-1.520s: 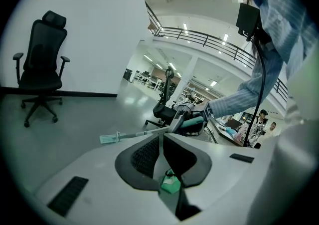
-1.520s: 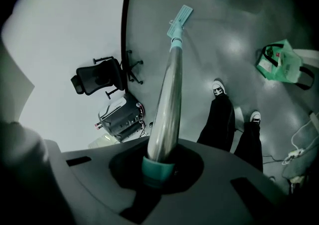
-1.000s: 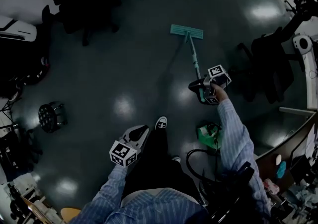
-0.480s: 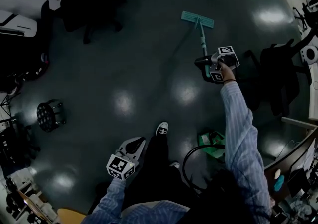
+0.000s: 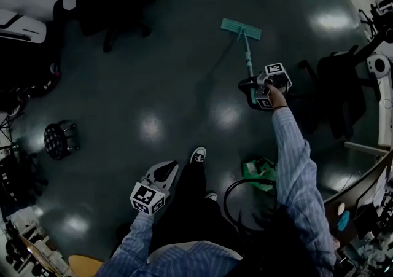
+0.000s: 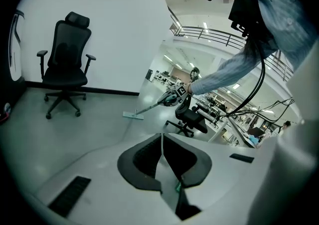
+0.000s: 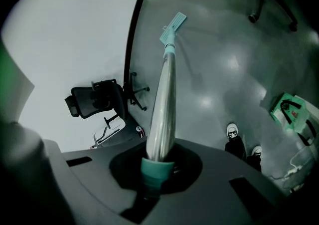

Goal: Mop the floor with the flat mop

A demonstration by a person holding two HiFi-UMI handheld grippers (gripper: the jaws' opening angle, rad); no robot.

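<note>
Grips the mop [image 7: 162, 99] by its teal handle end in the right gripper [image 7: 157, 171], jaws clamped on it; pad [image 5: 241, 29] flat on the floor [image 5: 153, 85], well ahead of that gripper. Carries the left gripper [image 6: 160, 161] low, closed on nothing. Risks the handle twisting in a one-point hold and tipping up a pad edge; might also clip the chair [image 5: 338, 91] near the gripper's right.

Flat mop [image 5: 244, 41]: teal head flat on floor, silver handle slanted.

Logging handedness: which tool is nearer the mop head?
Right. The right tool clamps the handle leading to the mop head; the left tool hangs by the person's leg, farther back.
</note>
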